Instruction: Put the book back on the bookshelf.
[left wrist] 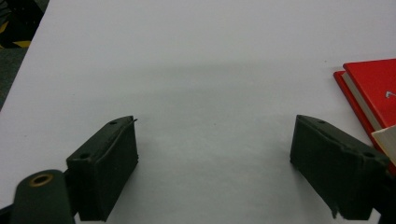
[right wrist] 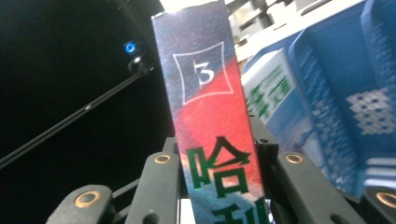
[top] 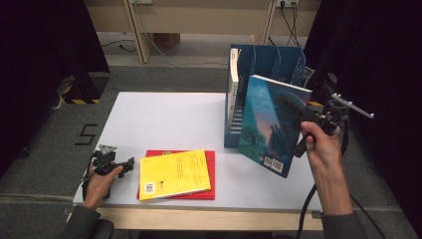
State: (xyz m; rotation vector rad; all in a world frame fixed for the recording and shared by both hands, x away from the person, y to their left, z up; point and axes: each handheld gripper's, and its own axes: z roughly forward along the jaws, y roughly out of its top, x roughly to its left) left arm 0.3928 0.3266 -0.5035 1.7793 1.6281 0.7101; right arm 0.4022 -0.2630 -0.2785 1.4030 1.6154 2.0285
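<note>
The blue book [top: 271, 124] looked like a thick paperback: probably moderately heavy for its size, stiff enough across the spine to be carried by that edge, but with glossy covers that could slip under a light pinch. Held at the spine alone, the pages might sag or fan open, so the sensible grip was where it already sat, across the spine near the middle of its height, with firm pressure. The right gripper [top: 298, 115] had its fingers [right wrist: 161, 196] closed on that spine, one pad pressing each cover, and it held the book upright and slightly tilted in the air just in front of the blue file rack [top: 288, 62], above the right part of the worktop [top: 164, 119]. A white-spined book [top: 232, 84] already stood in the rack's left slot.

The held book had a dark blue cover with a night-sky picture and a barcode at its lower corner; its spine [right wrist: 210, 121] showed a boxed numeral three over a red patch with green characters (the volume number, presumably).

The left gripper [top: 127, 165] rested on the worktop near its front left corner, fingers [left wrist: 105, 172] spread wide with nothing between them. Just beside it lay a yellow book [top: 174, 174] stacked on a red book [top: 211, 172].
</note>
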